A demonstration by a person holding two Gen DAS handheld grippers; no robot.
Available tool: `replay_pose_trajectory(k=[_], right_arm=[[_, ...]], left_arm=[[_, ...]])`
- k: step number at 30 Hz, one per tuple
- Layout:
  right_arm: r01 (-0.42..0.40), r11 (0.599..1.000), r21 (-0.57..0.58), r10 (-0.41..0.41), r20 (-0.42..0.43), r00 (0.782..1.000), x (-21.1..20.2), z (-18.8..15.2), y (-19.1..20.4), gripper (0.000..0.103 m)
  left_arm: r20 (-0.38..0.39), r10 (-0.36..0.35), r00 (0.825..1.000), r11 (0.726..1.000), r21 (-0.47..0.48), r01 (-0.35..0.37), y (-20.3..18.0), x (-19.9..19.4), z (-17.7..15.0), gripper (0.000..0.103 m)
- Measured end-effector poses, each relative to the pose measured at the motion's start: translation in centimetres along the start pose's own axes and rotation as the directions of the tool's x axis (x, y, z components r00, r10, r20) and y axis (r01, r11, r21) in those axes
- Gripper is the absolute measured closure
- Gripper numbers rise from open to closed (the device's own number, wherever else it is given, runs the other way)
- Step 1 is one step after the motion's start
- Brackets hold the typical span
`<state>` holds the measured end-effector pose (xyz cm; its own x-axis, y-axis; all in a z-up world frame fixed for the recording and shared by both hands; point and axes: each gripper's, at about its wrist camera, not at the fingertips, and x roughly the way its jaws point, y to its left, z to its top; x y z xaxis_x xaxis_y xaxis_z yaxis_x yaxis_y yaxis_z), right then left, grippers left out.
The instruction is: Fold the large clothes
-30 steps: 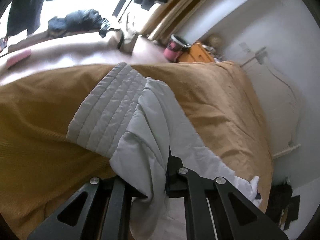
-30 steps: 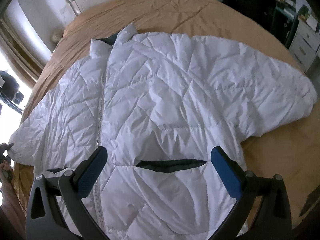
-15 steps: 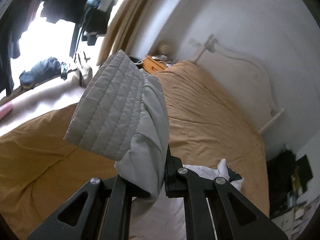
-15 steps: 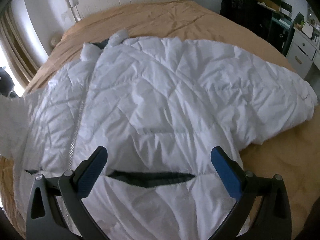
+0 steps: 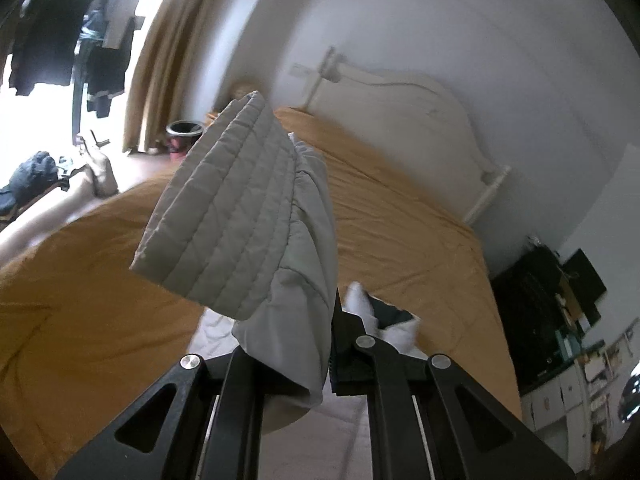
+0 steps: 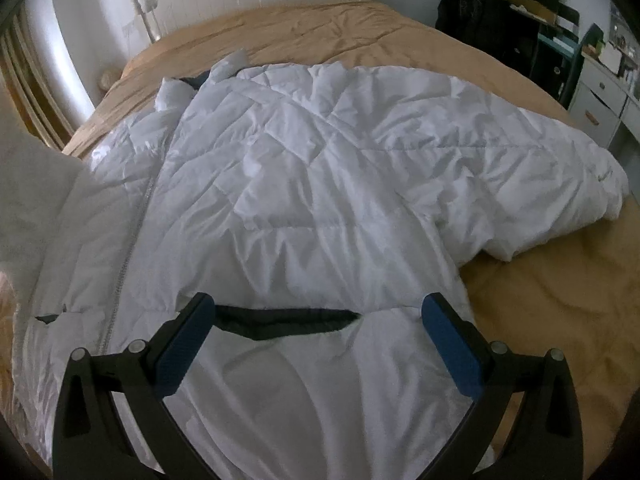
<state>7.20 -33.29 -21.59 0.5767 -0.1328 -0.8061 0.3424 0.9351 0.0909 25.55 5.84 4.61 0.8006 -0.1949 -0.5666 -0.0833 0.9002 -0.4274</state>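
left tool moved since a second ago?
Yes. The left tool, shut on the jacket sleeve cuff, went up and swung toward the headboard; the cuff now hangs above the bed.

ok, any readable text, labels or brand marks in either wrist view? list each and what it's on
None readable.
White puffer jacket: no logo or label visible; a small dark mark near the sleeve end is too small to read.
Raised sleeve cuff in the left gripper: plain quilting.
Clutter on the white drawer unit: too small and blurred.
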Motion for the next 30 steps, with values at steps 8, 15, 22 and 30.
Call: replay_pose_trajectory(k=[8,15,22,30], right_arm=[[0.032,0.991,0.13,-0.035,0.023,0.999,-1.6,0.0,-5.4,0.0],[0.03,0.968,0.251,-0.027,-0.017,1.0,-1.4,-1.2,-9.1,0.0],[0.054,0.968,0.247,-0.044,-0.045,0.998,-1.2,-2.5,-10.0,0.0],[0.044,0.971,0.237,-0.029,-0.066,0.997,-0.6,-2.3,-9.7,0.0]], left_arm=[[-0.148,-0.126,0.981,0.989,0.055,0.135,-10.3,5.9,-6.8,0.095],[-0.316,-0.119,0.941,0.968,0.173,0.18,-16.8,14.6,-16.7,0.095],[-0.477,0.041,0.878,0.942,0.311,0.125,-16.2,23.6,-30.1,0.095],[-0.468,0.051,0.882,0.926,0.352,0.134,-14.2,25.2,-33.3,0.091]])
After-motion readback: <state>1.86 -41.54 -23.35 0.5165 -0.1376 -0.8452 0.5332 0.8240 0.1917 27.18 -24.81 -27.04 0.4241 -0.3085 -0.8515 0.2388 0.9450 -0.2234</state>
